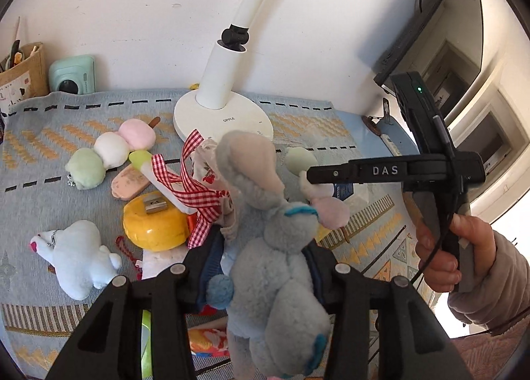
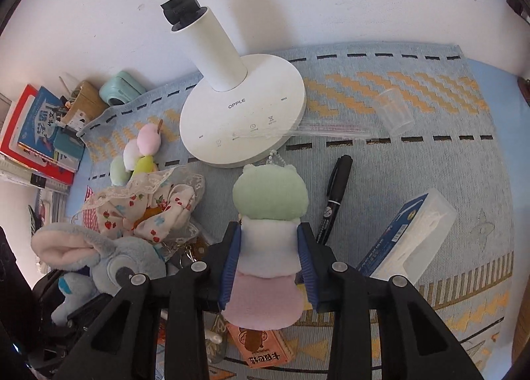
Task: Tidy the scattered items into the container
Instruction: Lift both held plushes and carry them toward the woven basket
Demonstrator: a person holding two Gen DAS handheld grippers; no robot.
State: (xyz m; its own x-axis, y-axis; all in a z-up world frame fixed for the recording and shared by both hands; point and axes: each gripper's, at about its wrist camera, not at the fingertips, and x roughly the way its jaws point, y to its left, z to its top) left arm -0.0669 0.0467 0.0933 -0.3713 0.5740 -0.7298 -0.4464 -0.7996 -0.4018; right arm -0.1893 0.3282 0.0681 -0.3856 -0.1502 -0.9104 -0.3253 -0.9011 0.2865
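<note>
Still risky, with left gripper [image 1: 261,267] clamped on grey plush rabbit [image 1: 275,247] and right gripper [image 2: 268,264] clamped on pastel dumpling plush [image 2: 268,234], both lifted above cluttered mat [image 2: 414,161]: floppy toys could slip, container unseen.
</note>
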